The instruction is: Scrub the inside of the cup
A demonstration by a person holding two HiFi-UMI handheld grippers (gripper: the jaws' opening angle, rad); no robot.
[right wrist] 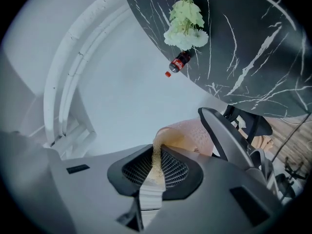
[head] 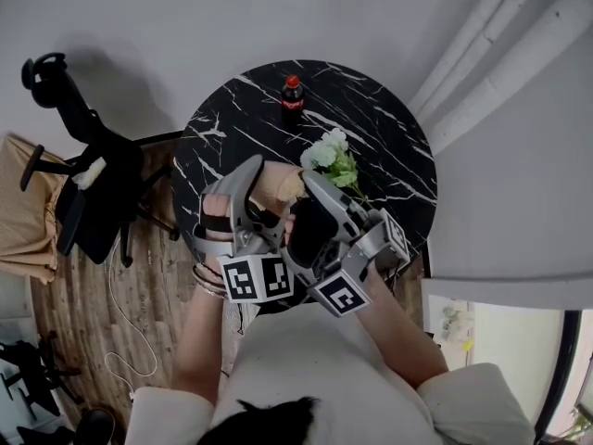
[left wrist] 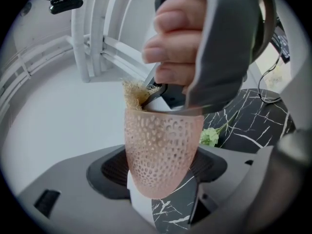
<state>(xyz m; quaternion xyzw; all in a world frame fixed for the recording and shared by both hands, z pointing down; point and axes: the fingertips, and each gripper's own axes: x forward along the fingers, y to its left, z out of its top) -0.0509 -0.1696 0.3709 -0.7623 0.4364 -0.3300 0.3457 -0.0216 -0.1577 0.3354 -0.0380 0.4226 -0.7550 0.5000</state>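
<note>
The cup (left wrist: pixel 160 150) is pale pink and narrows toward its rounded base, and its wall is covered in a fine net of little holes or dimples. My left fingers (left wrist: pixel 113 168) are clamped on it, one pad on each side of its lower half. I hold it in the air by my chest, over the near edge of the black marbled surface (head: pixel 389 156), not resting on it. My right fingers (right wrist: pixel 134 172) are pinched shut on a thin, tan, fibrous scrubber (right wrist: pixel 156 157), which runs from between the pads into the cup's mouth. My two hands are pressed close together, forearms drawn in, with the marker cubes facing up at me. The left gripper view shows the patterned wall, a tuft of scrubber poking over the rim, and my right hand (left wrist: pixel 175 38) wrapped round its handle just above the cup. The right gripper view shows the pinch on the scrubber and the cup's rim from the side. Only the head view shows the whole surface, with a cola bottle (head: pixel 293 95) standing at the far side and a bunch of white flowers (head: pixel 329 156) lying nearer me.
</note>
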